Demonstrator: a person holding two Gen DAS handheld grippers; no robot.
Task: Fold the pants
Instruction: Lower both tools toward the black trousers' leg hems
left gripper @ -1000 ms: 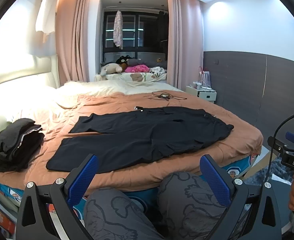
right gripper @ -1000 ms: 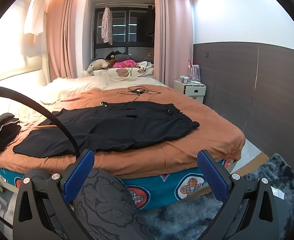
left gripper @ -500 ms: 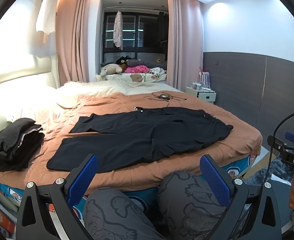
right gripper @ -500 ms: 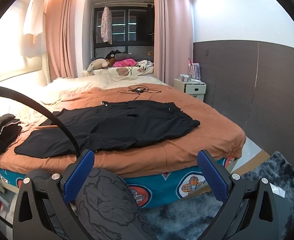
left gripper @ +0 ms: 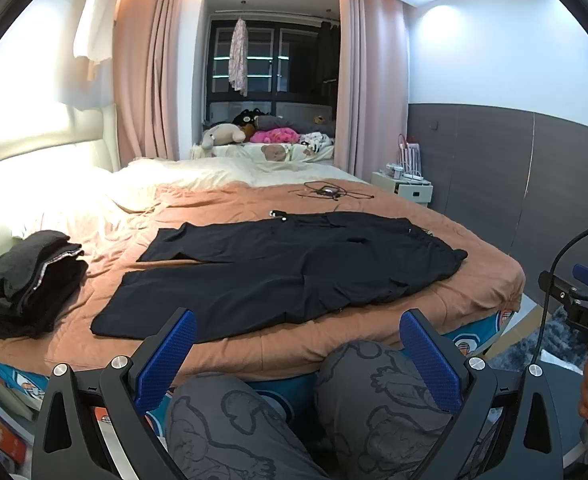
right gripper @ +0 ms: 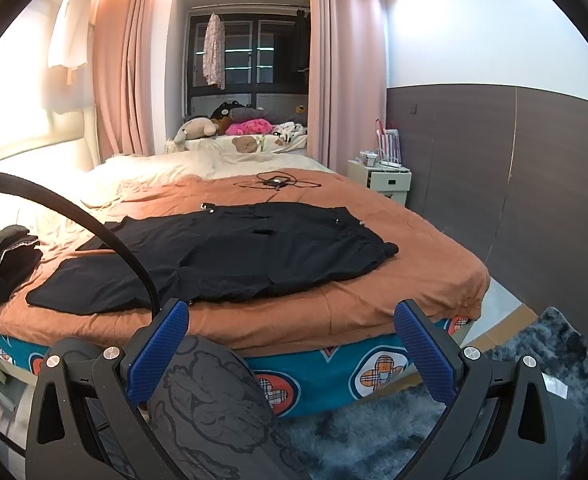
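Black pants [left gripper: 294, 268] lie spread flat on the orange bedspread [left gripper: 254, 208], waist to the right, both legs pointing left. The right wrist view shows the same pants [right gripper: 230, 256] from lower and further right. My left gripper [left gripper: 297, 324] is open, held back from the bed above the person's knees, nothing between its blue pads. My right gripper [right gripper: 290, 316] is open too, short of the bed's near edge, holding nothing. Both are well apart from the pants.
A stack of folded dark clothes [left gripper: 30, 280] sits at the bed's left end. Cables and a small device [left gripper: 325, 191] lie beyond the pants. A white nightstand [right gripper: 385, 180] stands by the grey wall panel. A shaggy rug [right gripper: 493, 420] covers the floor at right.
Almost nothing has moved. Both grippers stay open in about the same place; the views shift only slightly.
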